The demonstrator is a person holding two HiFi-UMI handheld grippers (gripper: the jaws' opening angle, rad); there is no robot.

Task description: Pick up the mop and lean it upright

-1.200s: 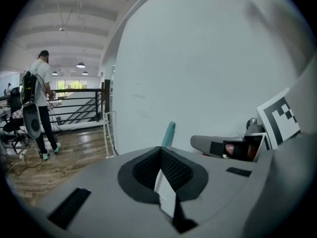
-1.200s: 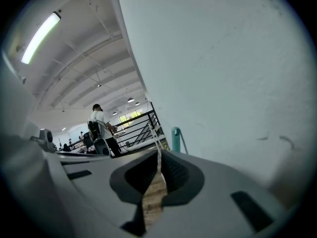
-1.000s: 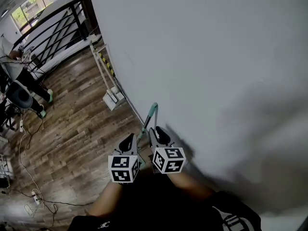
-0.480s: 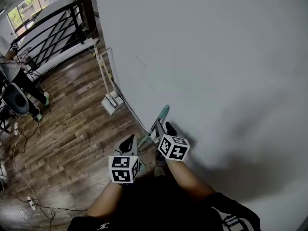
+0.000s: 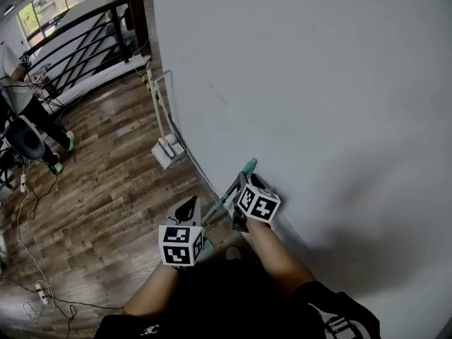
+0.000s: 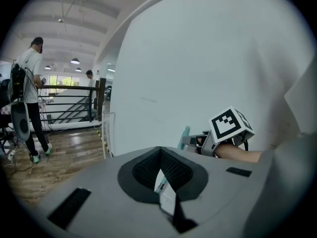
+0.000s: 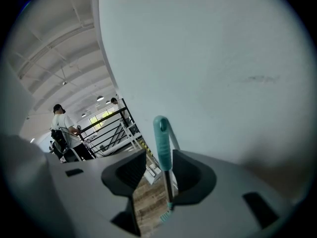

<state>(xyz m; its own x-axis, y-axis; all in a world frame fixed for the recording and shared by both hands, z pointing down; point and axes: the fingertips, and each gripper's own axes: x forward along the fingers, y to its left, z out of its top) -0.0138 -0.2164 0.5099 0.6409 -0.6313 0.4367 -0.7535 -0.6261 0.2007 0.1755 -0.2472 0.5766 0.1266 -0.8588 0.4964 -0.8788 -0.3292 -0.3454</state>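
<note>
— Mop (image 7: 162, 144) check: do I have hold of it?
— Close in at 11 o'clock, your left gripper (image 6: 159, 150) has its tips drawn together. A pale and teal sliver of shaft shows through the slot behind them. I read that as passing underneath, not pinched. Just beyond, at 1 o'clock, your right gripper (image 7: 158, 156) has just been opening. Its pads stand wide apart with the teal handle between them, close to the right-hand pad and not squeezed.
— So where is it resting?
— It stands steeply, teal end up by the wall (image 5: 318, 119) at 1 o'clock. Whether it touches I cannot tell. Its head is hidden below you.
— How do I finish cleanly?
— To my mind you are at the letting-go. Leave those jaws wide and draw the right gripper straight back toward 6 o'clock, so neither pad drags the handle sideways. Have the left one near the shaft, ready if it slides. Farther along the wall foot at 11 o'clock is a white upright frame (image 5: 167, 149), and a slip that way could knock it. The railing (image 5: 78, 37) and a person (image 5: 28, 111) at 10 o'clock are well apart.
</note>
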